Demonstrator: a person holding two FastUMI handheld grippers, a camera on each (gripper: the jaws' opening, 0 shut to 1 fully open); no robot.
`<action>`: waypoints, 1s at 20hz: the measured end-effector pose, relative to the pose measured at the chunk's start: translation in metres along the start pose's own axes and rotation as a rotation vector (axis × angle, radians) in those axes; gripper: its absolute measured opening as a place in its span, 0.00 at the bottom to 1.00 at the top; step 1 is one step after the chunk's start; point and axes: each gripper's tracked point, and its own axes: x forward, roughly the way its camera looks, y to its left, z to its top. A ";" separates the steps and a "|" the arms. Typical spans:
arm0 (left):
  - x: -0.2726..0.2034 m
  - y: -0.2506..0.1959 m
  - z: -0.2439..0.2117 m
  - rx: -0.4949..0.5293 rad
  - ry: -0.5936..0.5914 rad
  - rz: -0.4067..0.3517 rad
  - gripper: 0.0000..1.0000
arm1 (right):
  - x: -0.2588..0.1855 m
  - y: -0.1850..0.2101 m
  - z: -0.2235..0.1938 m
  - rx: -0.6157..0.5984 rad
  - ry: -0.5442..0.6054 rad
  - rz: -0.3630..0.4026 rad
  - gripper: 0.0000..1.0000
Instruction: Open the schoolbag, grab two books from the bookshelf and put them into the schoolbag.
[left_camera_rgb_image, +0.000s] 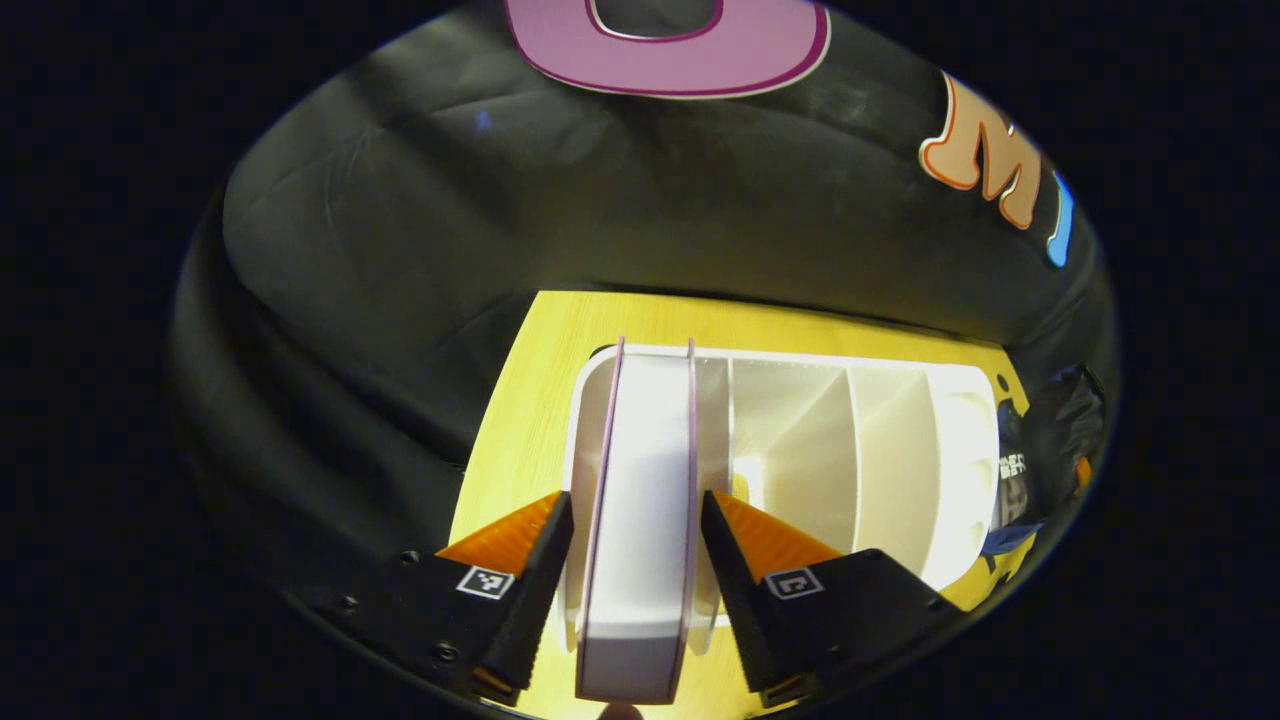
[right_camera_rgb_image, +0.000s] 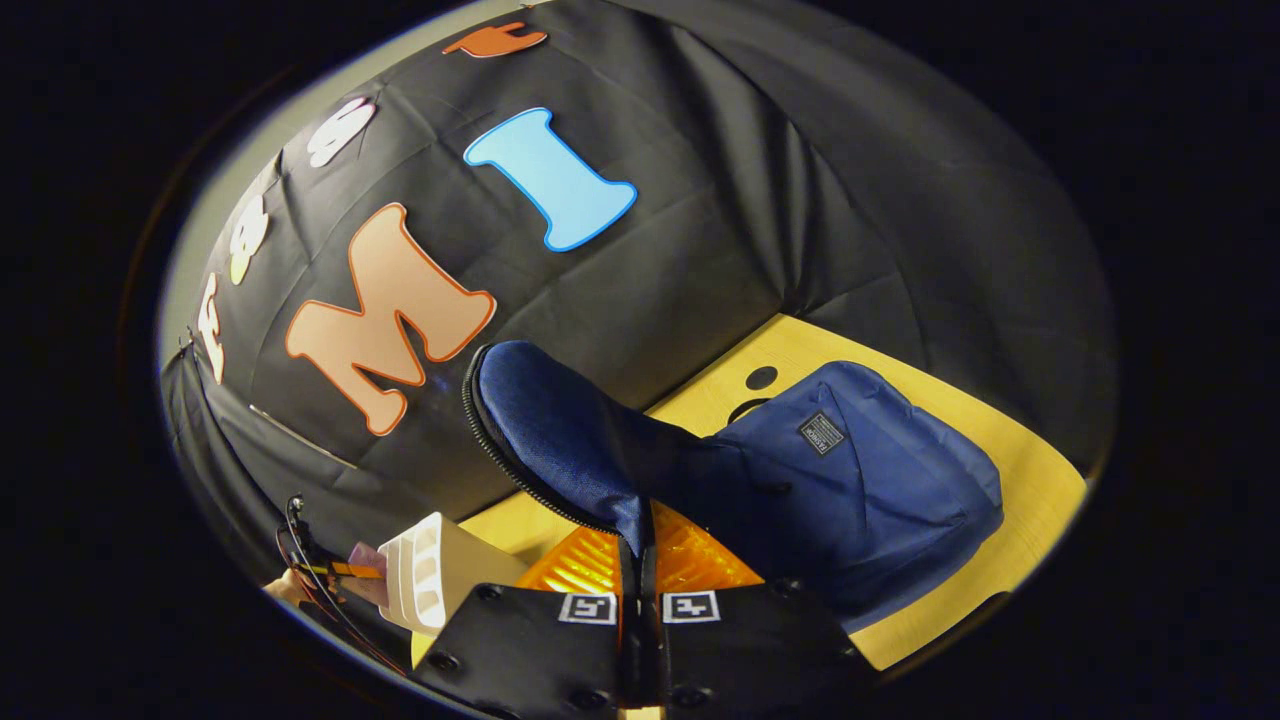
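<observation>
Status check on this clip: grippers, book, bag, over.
Left gripper open, straddling the upright pink-edged white book in the white plastic bookshelf. Right gripper shut on the navy fabric schoolbag's flap, holding it raised. Nothing blocking.

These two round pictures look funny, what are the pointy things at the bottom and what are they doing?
They are grabbers a person holds, one per hand, each carrying a camera that looks along its two fingers.

In the left gripper view, the left gripper has its fingers either side of a thick white-paged book with purple covers, standing in a white plastic bookshelf with dividers on a yellow wooden table. A small gap shows, so it isn't squeezing yet.

In the right gripper view, the right gripper pinches the open flap of a dark blue fabric schoolbag.
</observation>
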 end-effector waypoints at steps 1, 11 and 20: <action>0.001 0.002 0.000 0.004 0.009 0.008 0.70 | 0.000 -0.001 0.000 0.003 -0.001 0.000 0.03; -0.011 -0.002 0.003 0.025 0.026 -0.008 0.39 | 0.001 0.000 0.000 0.006 -0.001 -0.002 0.03; -0.073 0.009 0.042 -0.059 -0.053 -0.005 0.37 | 0.001 0.000 0.001 0.012 -0.003 -0.008 0.03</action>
